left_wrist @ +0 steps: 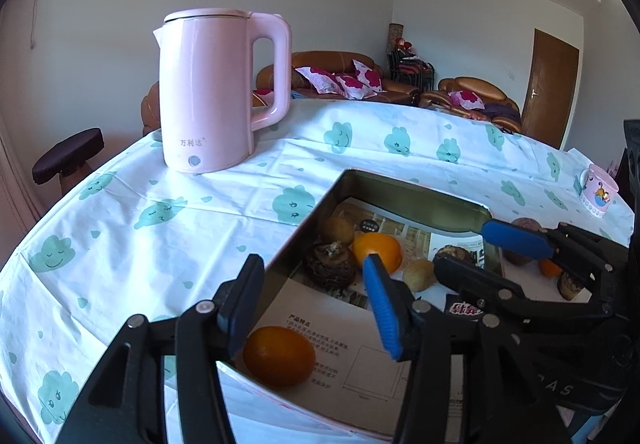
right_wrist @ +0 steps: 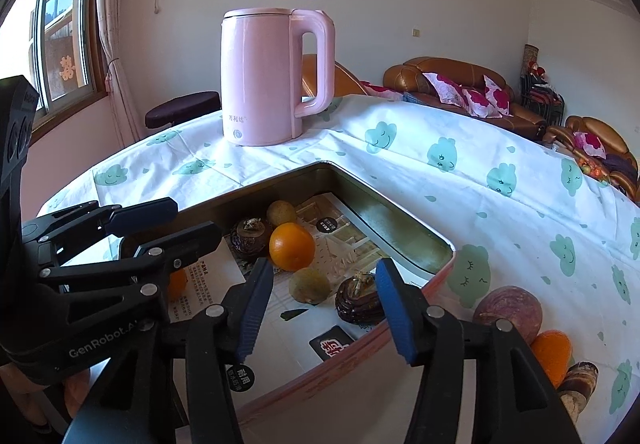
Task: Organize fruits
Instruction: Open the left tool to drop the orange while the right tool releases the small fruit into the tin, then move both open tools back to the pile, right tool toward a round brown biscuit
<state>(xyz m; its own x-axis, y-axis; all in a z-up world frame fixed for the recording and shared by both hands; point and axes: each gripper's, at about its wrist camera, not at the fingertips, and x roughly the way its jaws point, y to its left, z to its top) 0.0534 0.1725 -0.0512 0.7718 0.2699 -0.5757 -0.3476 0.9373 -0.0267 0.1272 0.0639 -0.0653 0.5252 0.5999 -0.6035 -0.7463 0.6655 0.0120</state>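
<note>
Tablecloth [right_wrist: 500, 148]: tin [right_wrist: 400, 232] holds two oranges [right_wrist: 292, 246] (papered).

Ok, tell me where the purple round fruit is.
In the right wrist view the purple round fruit sits low on the right, on the tablecloth outside the tin, beside an orange.

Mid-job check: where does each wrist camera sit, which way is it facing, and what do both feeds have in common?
Left wrist: on the left tool, looking down over the tin; an orange lies between its open jaws; the right tool shows at right.
Right wrist: on the right tool, facing the same tin from the other side; the left tool shows at left.
Shared: pink kettle, tin, the fruit inside.
</note>
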